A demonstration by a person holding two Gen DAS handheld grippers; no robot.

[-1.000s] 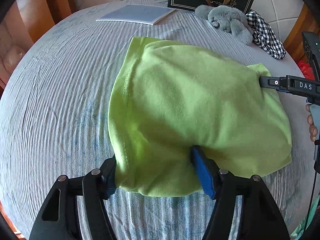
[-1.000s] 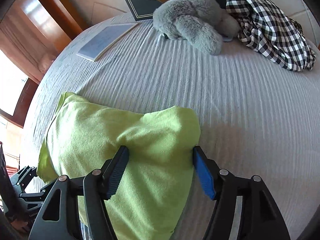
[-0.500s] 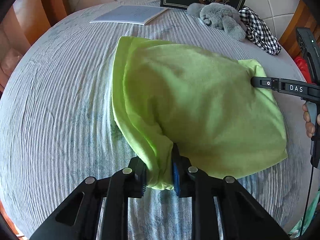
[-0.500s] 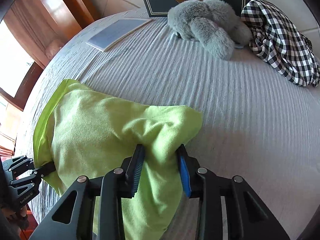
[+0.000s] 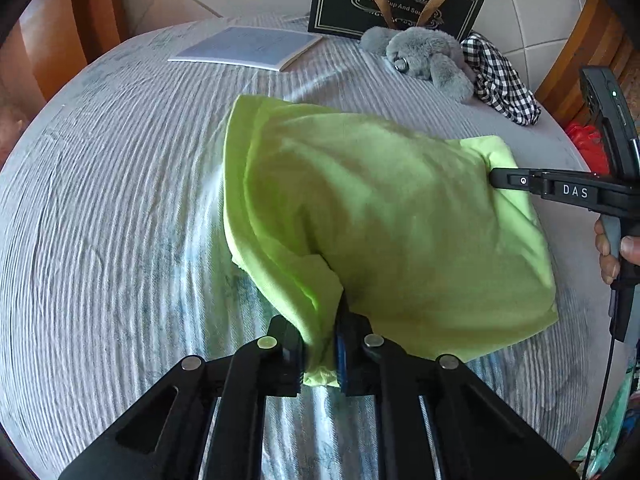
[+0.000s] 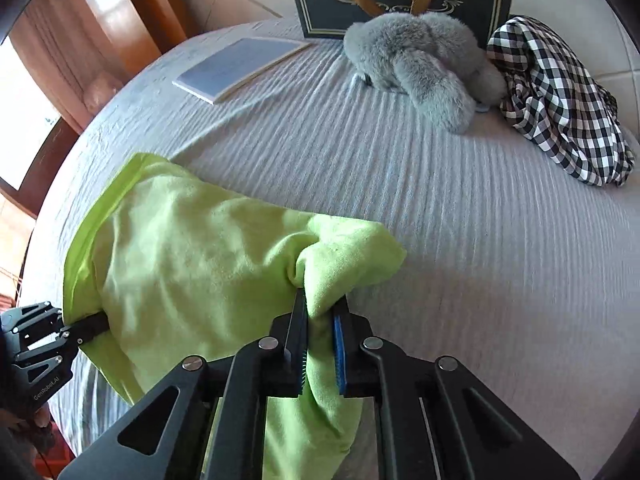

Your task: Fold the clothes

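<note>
A lime-green garment (image 5: 380, 208) lies partly folded on the grey striped bedspread (image 5: 100, 240). My left gripper (image 5: 320, 344) is shut on its near edge, with cloth bunched between the blue pads. My right gripper (image 6: 320, 320) is shut on the garment's (image 6: 192, 264) opposite corner. In the left wrist view the right gripper (image 5: 496, 178) reaches in from the right onto the cloth. In the right wrist view the left gripper (image 6: 96, 326) shows at the lower left, on the garment's edge.
At the far side of the bed lie a grey plush toy (image 5: 420, 56), a black-and-white checked cloth (image 5: 500, 80), a thin booklet (image 5: 248, 46) and a dark gift bag (image 5: 392, 0). Wooden furniture (image 5: 88, 12) stands at the left.
Both grippers went from open around the garment's edges to shut on the cloth. The pinched edges have bunched up and lifted slightly.
</note>
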